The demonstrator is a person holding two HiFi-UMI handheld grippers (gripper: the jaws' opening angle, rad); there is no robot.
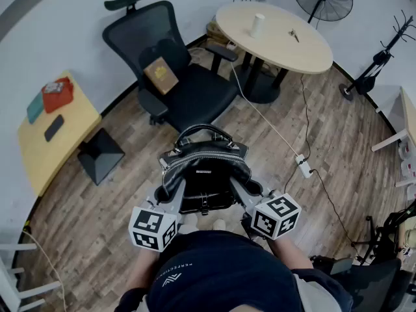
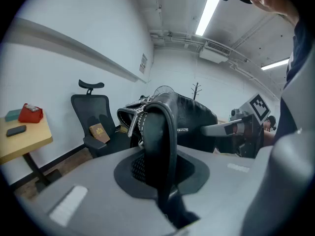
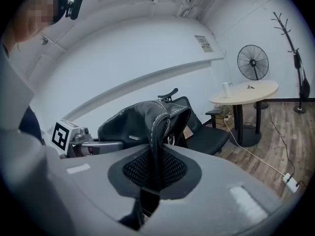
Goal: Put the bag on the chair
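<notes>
Your left gripper (image 2: 157, 161) and right gripper (image 3: 155, 171) are each pinched tight on a side edge of the black bag (image 1: 205, 164). It hangs between them just in front of you, above the wood floor (image 1: 130, 194). Its front label (image 1: 204, 172) is too small to read. Ahead stands the black chair (image 1: 195, 96), seat front open, with a brown box (image 1: 160, 75) leaning on its backrest. A white cable (image 1: 266, 119) and power strip (image 1: 303, 166) lie to its right, and the round table (image 1: 305, 51) is beyond.

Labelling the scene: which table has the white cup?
The round table beside the chair, with the cup upright on it. The rectangular table at left holds a red box instead.
</notes>
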